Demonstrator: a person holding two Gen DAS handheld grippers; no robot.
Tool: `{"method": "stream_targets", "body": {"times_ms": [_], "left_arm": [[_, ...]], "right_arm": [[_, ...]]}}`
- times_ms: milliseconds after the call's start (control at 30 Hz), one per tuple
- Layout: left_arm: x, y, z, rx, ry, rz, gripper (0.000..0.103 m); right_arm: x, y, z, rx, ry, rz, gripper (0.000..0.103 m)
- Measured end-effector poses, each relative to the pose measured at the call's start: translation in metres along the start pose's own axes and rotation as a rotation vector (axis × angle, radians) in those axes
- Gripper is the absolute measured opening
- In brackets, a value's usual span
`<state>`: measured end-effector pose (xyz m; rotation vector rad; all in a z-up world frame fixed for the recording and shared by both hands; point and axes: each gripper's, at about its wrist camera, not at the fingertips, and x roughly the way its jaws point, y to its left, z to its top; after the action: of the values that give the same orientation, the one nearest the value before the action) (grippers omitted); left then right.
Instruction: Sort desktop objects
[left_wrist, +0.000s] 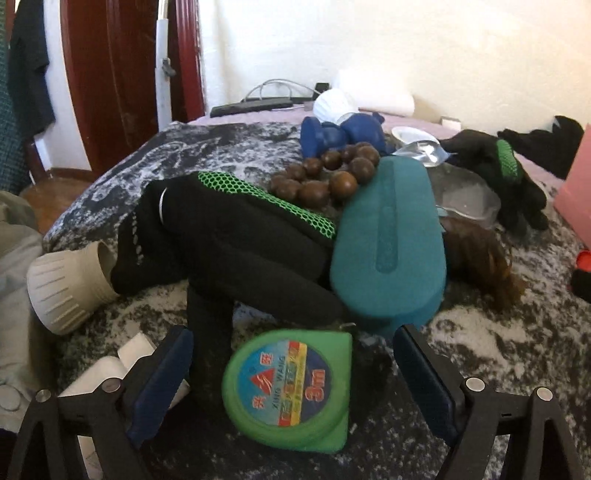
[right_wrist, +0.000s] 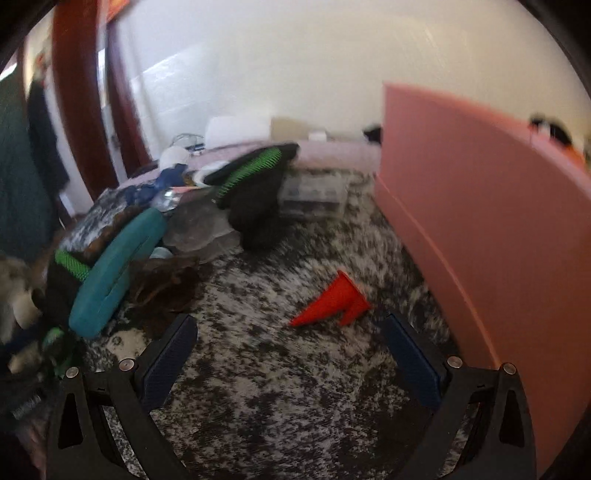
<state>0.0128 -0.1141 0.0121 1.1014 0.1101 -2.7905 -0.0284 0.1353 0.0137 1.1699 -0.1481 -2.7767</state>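
Observation:
In the left wrist view my left gripper (left_wrist: 291, 363) is open, its jaws on either side of a green 3 m tape measure (left_wrist: 290, 393) that lies on the mottled grey cloth, not touching it. Behind it lie a black glove with green mesh (left_wrist: 229, 236), a teal case (left_wrist: 388, 240), a brown bead bracelet (left_wrist: 325, 173) and a blue toy (left_wrist: 340, 134). In the right wrist view my right gripper (right_wrist: 291, 354) is open and empty above the cloth. A red cone-shaped piece (right_wrist: 332, 301) lies just beyond its fingertips, right of centre.
A tall pink box (right_wrist: 480, 229) stands close on the right. A clear plastic case (right_wrist: 314, 194), a second black glove (right_wrist: 258, 192), a clear bag (right_wrist: 203, 229) and brown hair-like stuff (right_wrist: 162, 284) lie behind. A beige ribbed cap (left_wrist: 62, 288) is at left.

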Motion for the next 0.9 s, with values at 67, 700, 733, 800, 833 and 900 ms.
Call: {"method": "stream_targets", "body": {"times_ms": [67, 700, 733, 800, 833, 900], "left_arm": [[-0.008, 0.002, -0.006, -0.009, -0.008, -0.012, 0.091], [0.021, 0.001, -0.004, -0.046, 0.099, 0.022, 0.066], [0.02, 0.001, -0.003, -0.045, 0.095, 0.025, 0.059], [0.017, 0.002, -0.003, -0.044, 0.086, 0.03, 0.057], [0.017, 0.002, -0.003, -0.046, 0.087, 0.03, 0.057], [0.015, 0.004, -0.003, -0.063, 0.088, 0.025, 0.057]], "right_arm": [[0.011, -0.004, 0.001, 0.017, 0.057, -0.015, 0.102], [0.029, 0.006, 0.004, -0.126, 0.11, -0.051, 0.062], [0.026, 0.008, 0.004, -0.134, 0.096, -0.049, 0.021], [0.026, 0.009, 0.003, -0.136, 0.095, -0.044, 0.0], [0.027, 0.008, 0.002, -0.133, 0.1, -0.034, 0.0], [0.03, 0.008, 0.005, -0.118, 0.096, -0.018, 0.0]]}}
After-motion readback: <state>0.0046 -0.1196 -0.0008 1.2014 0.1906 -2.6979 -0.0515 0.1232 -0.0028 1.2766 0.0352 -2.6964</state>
